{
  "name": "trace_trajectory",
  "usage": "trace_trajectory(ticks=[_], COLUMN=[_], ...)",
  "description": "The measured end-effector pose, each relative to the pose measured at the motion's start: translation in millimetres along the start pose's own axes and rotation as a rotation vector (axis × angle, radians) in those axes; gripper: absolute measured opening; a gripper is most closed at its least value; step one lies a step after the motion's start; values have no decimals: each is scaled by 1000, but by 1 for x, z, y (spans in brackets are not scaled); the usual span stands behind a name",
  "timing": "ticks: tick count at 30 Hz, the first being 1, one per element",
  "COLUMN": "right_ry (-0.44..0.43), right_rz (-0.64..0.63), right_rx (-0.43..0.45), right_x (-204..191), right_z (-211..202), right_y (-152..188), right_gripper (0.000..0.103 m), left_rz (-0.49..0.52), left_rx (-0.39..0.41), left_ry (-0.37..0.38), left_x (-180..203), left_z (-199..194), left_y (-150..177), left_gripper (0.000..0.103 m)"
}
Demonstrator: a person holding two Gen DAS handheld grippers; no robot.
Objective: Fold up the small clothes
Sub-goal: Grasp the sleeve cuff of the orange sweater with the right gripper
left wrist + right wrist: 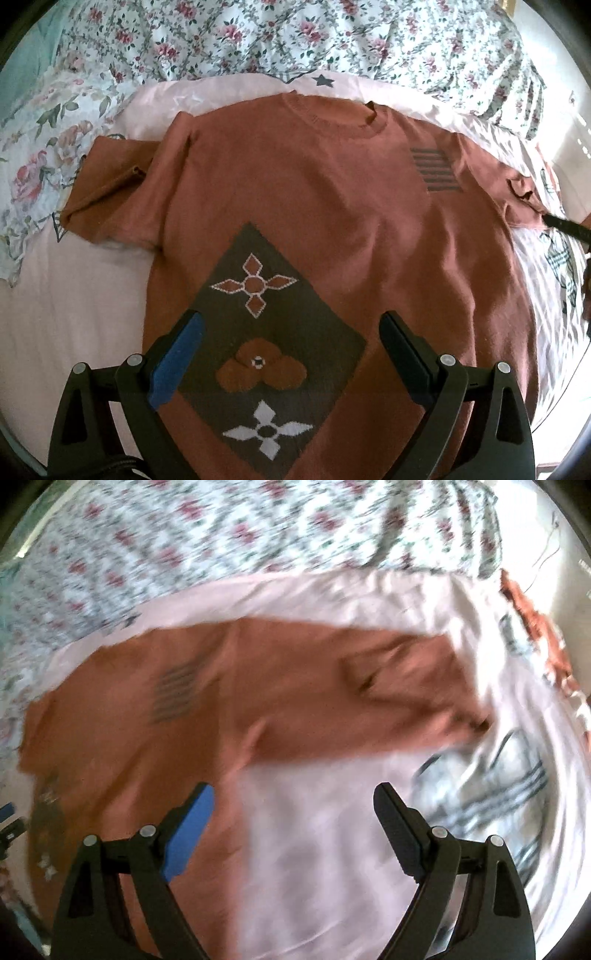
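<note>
1. Left gripper (291,332) up close, jaws spread wide and empty, hovering over the sweater's (332,206) lower front, the brown diamond patch (266,343) showing between its fingers.
2. Right gripper (295,805), jaws parted too, nothing held, above the pink sheet (314,830) just beside the sweater's side edge; this view is blurred.
3. The sweater lies flat, front up, on the sheet: rust-orange, short sleeves out, grey stripes (436,170) on the chest.
4. Beyond the collar, a floral quilt (295,33) is bunched.
</note>
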State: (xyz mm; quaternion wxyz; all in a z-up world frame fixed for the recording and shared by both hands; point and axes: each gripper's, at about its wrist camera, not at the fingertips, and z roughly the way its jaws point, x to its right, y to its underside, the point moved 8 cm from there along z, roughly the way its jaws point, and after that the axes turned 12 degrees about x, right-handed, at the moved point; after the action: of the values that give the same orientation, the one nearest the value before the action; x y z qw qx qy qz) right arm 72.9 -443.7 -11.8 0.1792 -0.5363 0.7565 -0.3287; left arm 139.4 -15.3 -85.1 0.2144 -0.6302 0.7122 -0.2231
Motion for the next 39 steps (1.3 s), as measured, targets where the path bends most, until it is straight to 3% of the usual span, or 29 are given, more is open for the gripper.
trace_trajectory(ticks=[5, 10, 11, 13, 14, 16, 17, 19, 22, 26, 28, 29, 30, 31, 37, 38, 39], right_ry=[23, 53, 68, 84, 93, 86, 73, 67, 34, 55, 101, 100, 88, 74, 67, 44, 18], right_rz=[-89, -178, -184, -158, -137, -113, -122, -159, -197, -199, -203, -219, -229, -243, -204, -180, -161], right_rx=[-36, -88, -95, -112, -115, -95, -88, -77, -78, -59, -72, -63, -53, -46, -141, -163, -184], right_x=[33, 50, 56, 67, 72, 74, 70, 62, 45, 43, 51, 51, 51, 49, 69, 73, 73], right_z=[43, 74, 81, 86, 85, 83, 82, 80, 78, 73, 74, 72, 71, 71, 103, 109, 112], right_y=[-26, -26, -26, -27, -30, -34, -36, -39, -41, -50, -54, -54, -55, -55, -46, -42, -38], right_gripper=[88, 87, 79, 49, 28, 19, 7, 0, 0, 1, 24, 52, 70, 73, 72, 62, 41], left_rz=[-22, -31, -32, -37, -44, -54, -61, -71, -71, -67, -72, -77, -84, -97, -128, -121, -112], left_rx=[-33, -53, -53, -56, -56, -57, -59, -52, -44, -31, -27, -28, -31, -38, -64, -64, -63], left_ry=[-18, -32, -33, -35, -33, -29, -24, -9, 5, 18, 20, 20, 17, 15, 8, 5, 3], left_x=[-4, -4, -3, -3, -2, -2, 0, 3, 6, 8, 5, 4, 2, 1, 2, 3, 5], left_z=[14, 23, 25, 28, 30, 33, 36, 39, 40, 37, 34, 34, 35, 36, 42, 43, 43], left_y=[3, 2, 1, -2, -3, -5, -6, -9, -13, -16, -14, -14, -13, -11, -9, -9, -9], left_gripper=[96, 96, 96, 96, 96, 96, 96, 96, 96, 96, 96, 96, 96, 96, 96, 96, 96])
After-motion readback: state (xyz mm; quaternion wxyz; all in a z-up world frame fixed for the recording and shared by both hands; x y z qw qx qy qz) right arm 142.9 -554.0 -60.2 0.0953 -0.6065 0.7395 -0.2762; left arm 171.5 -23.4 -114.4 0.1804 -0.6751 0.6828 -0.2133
